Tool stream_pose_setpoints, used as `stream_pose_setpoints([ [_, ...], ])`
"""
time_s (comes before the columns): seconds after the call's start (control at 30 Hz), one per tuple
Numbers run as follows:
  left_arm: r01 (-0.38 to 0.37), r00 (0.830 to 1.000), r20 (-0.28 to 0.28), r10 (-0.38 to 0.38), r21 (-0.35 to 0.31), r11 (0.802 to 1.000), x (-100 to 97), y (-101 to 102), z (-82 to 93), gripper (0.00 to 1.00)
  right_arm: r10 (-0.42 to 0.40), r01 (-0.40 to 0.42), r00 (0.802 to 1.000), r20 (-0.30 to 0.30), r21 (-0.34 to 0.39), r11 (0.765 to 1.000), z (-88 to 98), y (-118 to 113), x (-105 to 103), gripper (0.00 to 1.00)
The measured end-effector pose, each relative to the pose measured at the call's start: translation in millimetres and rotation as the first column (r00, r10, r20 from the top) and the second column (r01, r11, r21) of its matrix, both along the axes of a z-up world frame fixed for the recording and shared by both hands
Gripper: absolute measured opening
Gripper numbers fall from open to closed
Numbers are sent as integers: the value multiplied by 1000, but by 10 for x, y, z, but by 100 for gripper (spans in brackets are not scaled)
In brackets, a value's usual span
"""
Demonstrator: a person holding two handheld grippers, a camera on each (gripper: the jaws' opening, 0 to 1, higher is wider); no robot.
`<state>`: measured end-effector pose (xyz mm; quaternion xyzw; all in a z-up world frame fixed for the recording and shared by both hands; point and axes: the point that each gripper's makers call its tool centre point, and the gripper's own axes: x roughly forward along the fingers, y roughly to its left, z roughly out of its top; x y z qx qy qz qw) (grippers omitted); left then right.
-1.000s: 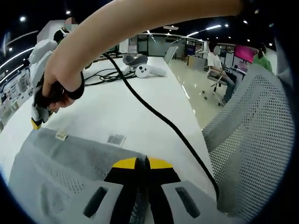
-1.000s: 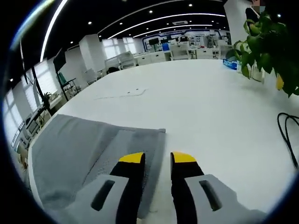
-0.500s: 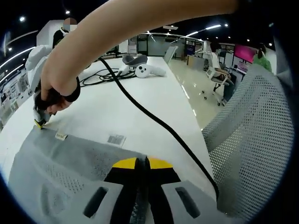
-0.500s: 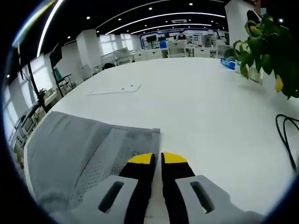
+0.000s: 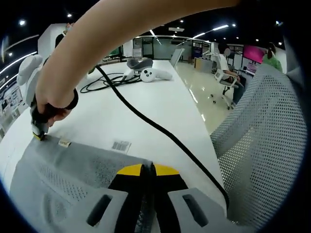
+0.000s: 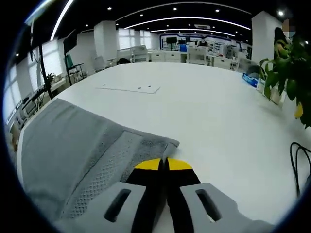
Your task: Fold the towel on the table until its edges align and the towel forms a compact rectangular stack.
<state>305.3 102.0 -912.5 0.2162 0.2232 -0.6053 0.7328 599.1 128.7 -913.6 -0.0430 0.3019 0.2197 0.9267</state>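
While both pairs of yellow-tipped jaws sit pressed together at the bottom of their views, each appears to pinch an edge of the grey towel (image 5: 63, 179), though the cloth between the tips is hard to make out. In the left gripper view the left gripper (image 5: 147, 169) is clamped at the bottom centre, with the towel spreading across the lower left of the frame on the white table (image 5: 160, 107); two small labels lie along its far edge. At the left edge of that frame the person's hand (image 5: 51, 104) grips the right gripper, whose tip touches the towel's far corner, and the forearm arcs across the top. A black cable (image 5: 160, 131) runs diagonally from the upper left down to the lower right, beside a grey mesh chair (image 5: 265, 145) on the right. In the right gripper view the right gripper (image 6: 163, 165) is closed at the bottom centre on the towel's near corner, the towel filling the lower left, with a green plant (image 6: 291, 73) at the right edge.
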Motion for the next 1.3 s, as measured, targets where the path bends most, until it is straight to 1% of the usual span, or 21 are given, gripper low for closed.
stream_pose_setpoints([
  [0.13,-7,1000,12,7,5,1000,-4,-3,0,7,-13,13,1000,-1,23,1000,3,-10,20,0],
  [0.17,-10,1000,17,10,7,1000,-6,-4,1,6,-30,30,1000,-9,44,999,-3,-12,26,0],
  [0.2,-15,1000,25,15,6,1000,-9,-4,1,6,-41,42,999,-14,71,997,0,-12,34,0],
  [0.23,-25,1000,16,25,-4,1000,-2,-5,8,6,-81,87,996,-43,178,980,13,52,14,0],
  [0.27,-61,996,-64,58,-57,996,-25,-34,39,4,-97,109,993,-66,216,970,19,58,11,0],
  [0.3,-88,991,-108,81,-57,994,-17,-17,26,4,-99,115,992,-84,224,968,10,45,20,0],
  [0.33,-78,993,-92,73,-52,996,25,0,18,4,-81,95,994,-79,197,976,9,28,28,0],
  [0.37,-74,994,-85,69,-49,996,27,1,17,4,-52,62,997,-59,175,983,36,57,12,0],
  [0.43,-58,996,-72,54,-45,997,17,-1,12,4,-38,44,998,-45,164,985,90,68,7,0],
  [0.5,-57,996,-69,53,-45,997,25,-4,13,4,-39,47,998,-43,186,981,147,71,8,0],
  [0.53,-63,995,-75,59,-51,997,38,-6,28,4,-43,51,998,-45,216,975,178,84,9,0],
  [0.6,-75,994,-88,69,-62,995,46,-4,54,4,-40,48,998,-42,226,973,240,87,-17,0],
  [0.67,-80,994,-85,74,-70,994,48,8,89,4,-28,35,999,-34,232,972,282,97,-39,0],
  [0.7,-85,993,-85,79,-77,993,51,14,119,4,-27,34,999,-33,233,972,276,81,-24,0],
  [0.83,-111,992,-72,103,-108,988,86,40,260,4,-26,32,999,-27,255,966,367,95,-50,0],
  [0.93,-118,992,-68,111,-118,986,110,61,329,4,-16,21,1000,-21,256,967,409,119,-83,0],
  [1.0,-119,992,-51,113,-122,985,133,86,392,4,-28,33,999,-23,280,959,462,124,-82,0],
  [1.07,-127,992,-41,122,-133,983,158,119,461,4,-29,34,999,-20,287,957,509,120,-75,0],
  [1.13,-151,988,-42,146,-155,976,185,151,538,4,-20,23,1000,-13,289,957,552,143,-82,0],
  [1.23,-161,987,-27,159,-165,973,198,192,623,4,-9,11,1000,-7,286,958,613,170,-104,0],
  [1.3,-174,985,-19,173,-174,969,210,226,683,4,-11,13,1000,-8,299,954,658,186,-109,0],
])
